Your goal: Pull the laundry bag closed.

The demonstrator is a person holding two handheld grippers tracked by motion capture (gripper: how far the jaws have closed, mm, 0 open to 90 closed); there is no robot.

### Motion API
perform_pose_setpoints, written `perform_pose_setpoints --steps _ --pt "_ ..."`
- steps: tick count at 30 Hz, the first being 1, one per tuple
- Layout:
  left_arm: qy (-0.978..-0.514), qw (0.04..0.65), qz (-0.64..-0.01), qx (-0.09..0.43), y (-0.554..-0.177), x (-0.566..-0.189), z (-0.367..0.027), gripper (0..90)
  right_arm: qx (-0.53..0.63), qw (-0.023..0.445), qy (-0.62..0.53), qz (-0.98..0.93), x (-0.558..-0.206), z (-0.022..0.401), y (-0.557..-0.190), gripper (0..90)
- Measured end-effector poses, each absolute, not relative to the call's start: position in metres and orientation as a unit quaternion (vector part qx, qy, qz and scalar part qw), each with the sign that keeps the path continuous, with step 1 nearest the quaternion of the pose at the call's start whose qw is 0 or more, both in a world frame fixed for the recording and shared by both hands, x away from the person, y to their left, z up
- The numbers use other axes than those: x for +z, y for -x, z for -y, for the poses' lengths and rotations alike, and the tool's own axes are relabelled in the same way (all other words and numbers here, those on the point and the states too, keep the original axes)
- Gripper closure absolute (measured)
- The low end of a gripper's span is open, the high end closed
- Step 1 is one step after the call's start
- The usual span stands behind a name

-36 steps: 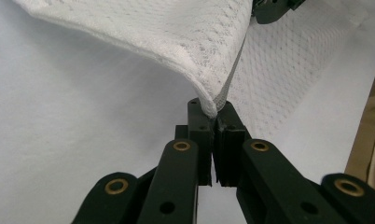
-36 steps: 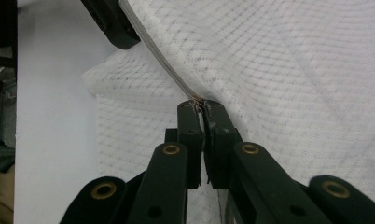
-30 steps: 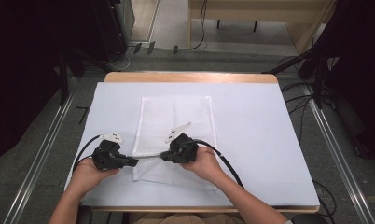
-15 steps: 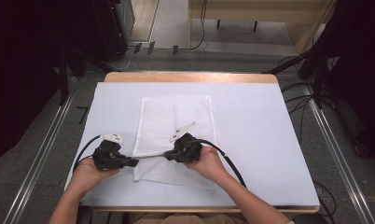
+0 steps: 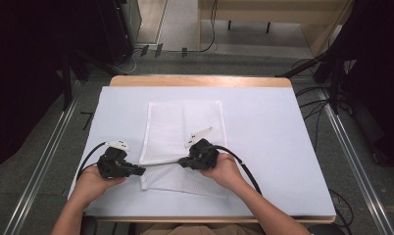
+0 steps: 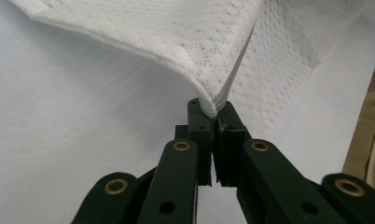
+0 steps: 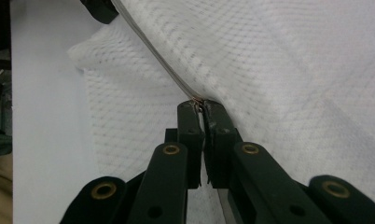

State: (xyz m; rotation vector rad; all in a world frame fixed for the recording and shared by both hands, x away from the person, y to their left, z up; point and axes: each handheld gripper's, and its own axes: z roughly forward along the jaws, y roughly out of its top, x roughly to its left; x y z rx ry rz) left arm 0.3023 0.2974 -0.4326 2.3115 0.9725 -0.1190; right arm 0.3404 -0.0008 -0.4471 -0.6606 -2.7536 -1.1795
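A white mesh bag (image 5: 183, 127) lies flat in the middle of the white-covered table (image 5: 263, 127), its near edge lifted. My left gripper (image 5: 141, 171) is shut on the bag's near left corner (image 6: 212, 105), at the end of the zipper seam. My right gripper (image 5: 181, 163) is shut on the small coppery zipper pull (image 7: 198, 100). The zipper (image 5: 160, 164) runs taut between the two grippers. In the right gripper view the zipper (image 7: 153, 56) slants up towards the left gripper (image 7: 99, 9). Both pairs of jaws stand pressed together.
The table's wooden rim (image 5: 200, 81) shows at the far side. Black cables (image 5: 244, 166) trail from both grippers across the cover. Dark stands and floor rails (image 5: 48, 147) flank the table. Bare cover lies left and right of the bag.
My right gripper has edged a little to the right, so the stretch of zipper between the grippers is slightly longer. The left gripper has stayed put.
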Motion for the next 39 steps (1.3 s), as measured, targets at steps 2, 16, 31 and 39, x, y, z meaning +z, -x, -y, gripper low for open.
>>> perform_pose_setpoints --steps 2,16,31,39 --pt "-0.875 0.31 -0.369 -0.045 -0.302 -0.433 -0.297 87.7 -0.381 0.037 0.221 0.897 -0.448 0.003 -0.341 88.0" --pt "-0.873 0.311 -0.373 -0.048 -0.302 -0.433 -0.298 87.7 -0.376 0.036 0.229 0.897 -0.449 0.018 -0.342 88.0" --pt "-0.875 0.306 -0.371 -0.049 -0.301 -0.434 -0.299 87.5 -0.372 0.034 0.235 0.897 -0.448 0.029 -0.34 87.9" --pt "-0.877 0.306 -0.368 -0.05 -0.301 -0.434 -0.299 87.5 -0.371 0.032 0.236 0.898 -0.448 0.034 -0.339 88.0"
